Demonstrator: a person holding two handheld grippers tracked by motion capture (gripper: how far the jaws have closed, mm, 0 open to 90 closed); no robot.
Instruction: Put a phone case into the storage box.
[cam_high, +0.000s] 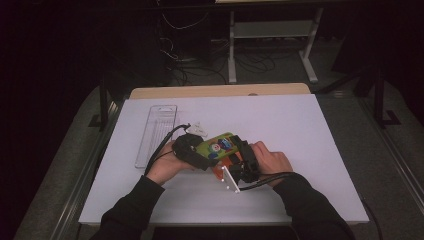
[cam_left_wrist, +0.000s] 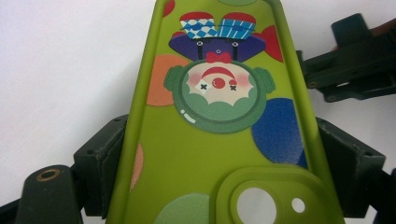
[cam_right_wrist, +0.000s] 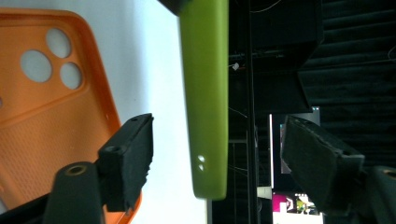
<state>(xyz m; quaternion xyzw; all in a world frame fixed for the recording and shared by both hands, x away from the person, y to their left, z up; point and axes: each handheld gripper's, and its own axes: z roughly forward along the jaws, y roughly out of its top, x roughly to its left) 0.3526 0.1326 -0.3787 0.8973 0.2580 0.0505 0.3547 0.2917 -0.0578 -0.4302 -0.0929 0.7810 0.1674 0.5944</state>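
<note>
A green phone case (cam_high: 218, 145) printed with a clown is held just above the table. My left gripper (cam_high: 192, 150) is shut on its camera end, and in the left gripper view both pads press the long sides of the green case (cam_left_wrist: 205, 154). My right gripper (cam_high: 243, 152) is at the other end. In the right gripper view the green case (cam_right_wrist: 205, 93) stands edge-on between the jaws of my right gripper (cam_right_wrist: 224, 156), with a gap on each side. An orange phone case (cam_right_wrist: 51, 116) lies flat on the table below, partly hidden in the high view (cam_high: 221, 171).
A clear plastic tray (cam_high: 156, 132) lies at the left of the white table sheet (cam_high: 280, 125). A small white piece (cam_high: 198, 128) sits just behind the left hand. The right gripper (cam_left_wrist: 350, 51) appears at the top right of the left gripper view. Dark racks and cables stand beyond the table.
</note>
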